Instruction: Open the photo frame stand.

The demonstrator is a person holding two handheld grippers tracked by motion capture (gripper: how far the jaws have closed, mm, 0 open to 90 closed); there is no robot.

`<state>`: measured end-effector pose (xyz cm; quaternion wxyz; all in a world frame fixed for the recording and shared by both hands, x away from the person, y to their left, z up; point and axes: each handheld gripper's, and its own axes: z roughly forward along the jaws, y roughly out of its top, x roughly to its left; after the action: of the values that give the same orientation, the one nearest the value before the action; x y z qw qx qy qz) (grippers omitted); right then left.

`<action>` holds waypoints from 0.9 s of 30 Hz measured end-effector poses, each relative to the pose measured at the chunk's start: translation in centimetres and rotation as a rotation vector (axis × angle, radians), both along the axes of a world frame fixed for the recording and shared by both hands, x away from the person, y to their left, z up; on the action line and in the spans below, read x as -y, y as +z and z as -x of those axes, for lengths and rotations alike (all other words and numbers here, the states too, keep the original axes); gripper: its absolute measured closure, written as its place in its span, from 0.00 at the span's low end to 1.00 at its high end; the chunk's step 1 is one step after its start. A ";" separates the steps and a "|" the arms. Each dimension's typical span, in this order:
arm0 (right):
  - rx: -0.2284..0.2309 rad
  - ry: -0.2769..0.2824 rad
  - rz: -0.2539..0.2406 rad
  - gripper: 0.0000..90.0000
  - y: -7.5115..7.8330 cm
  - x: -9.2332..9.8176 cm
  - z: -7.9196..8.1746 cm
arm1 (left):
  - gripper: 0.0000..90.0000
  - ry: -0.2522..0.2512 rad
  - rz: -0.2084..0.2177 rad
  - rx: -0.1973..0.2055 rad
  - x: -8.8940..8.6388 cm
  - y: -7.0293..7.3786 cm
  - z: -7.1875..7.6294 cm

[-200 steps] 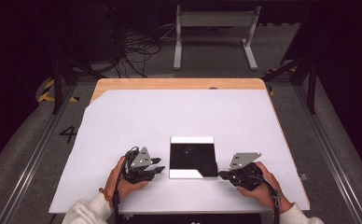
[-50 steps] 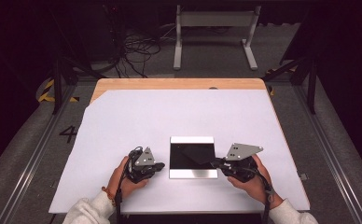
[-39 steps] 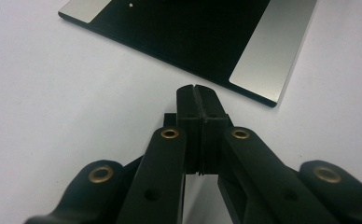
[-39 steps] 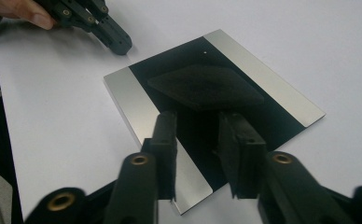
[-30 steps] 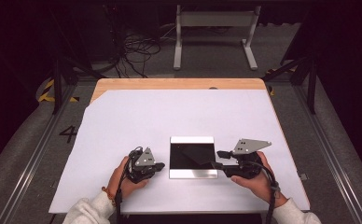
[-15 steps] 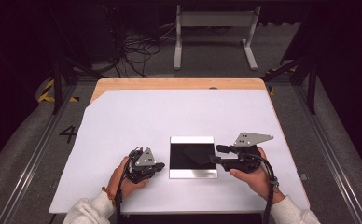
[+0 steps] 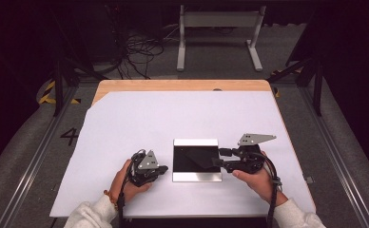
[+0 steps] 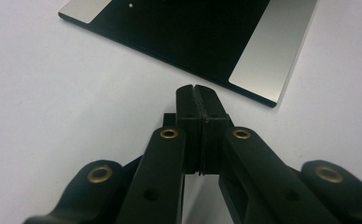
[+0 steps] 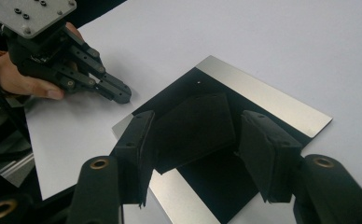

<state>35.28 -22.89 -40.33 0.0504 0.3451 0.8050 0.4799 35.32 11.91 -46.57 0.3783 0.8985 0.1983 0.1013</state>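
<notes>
The flat black-and-silver rectangular plate [image 7: 197, 160] lies near the front edge of the white desk [image 7: 140, 118], between both hands. On it sits a black folded piece of paper-like sheet [image 9: 193, 128]. Right tool [image 7: 219, 157] hovers over the plate's right side w/ jaws spread, having just been opening — sheet between them but not pinched, prob. just let go. Left tool [image 7: 162, 169] rests just beside the plate's left edge, jaws pressed together on nothing — apparently parked, ready to steady.

Dark room, grey floor [image 7: 25, 156], tangled cables [image 7: 137, 50]

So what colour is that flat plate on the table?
The plate is black with silvery strips along two edges, clearest in the right gripper view.
</notes>
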 end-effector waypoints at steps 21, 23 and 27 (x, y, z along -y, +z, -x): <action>-0.273 0.025 -0.106 0.46 -3.1 -0.3 -2.1 | 0.97 -0.016 0.006 -0.003 1.2 0.0 -0.3; -0.283 0.025 -0.114 0.48 -3.2 -0.3 -2.1 | 0.97 -0.017 0.008 -0.002 1.2 0.0 -0.3; -0.340 0.022 -0.142 0.53 -3.9 -0.3 -2.4 | 0.97 -0.016 0.007 -0.001 1.2 0.0 -0.3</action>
<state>37.73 -22.58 -44.26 -0.1159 0.4151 0.7698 0.4708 35.64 10.71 -46.57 0.3819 0.8989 0.1918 0.0971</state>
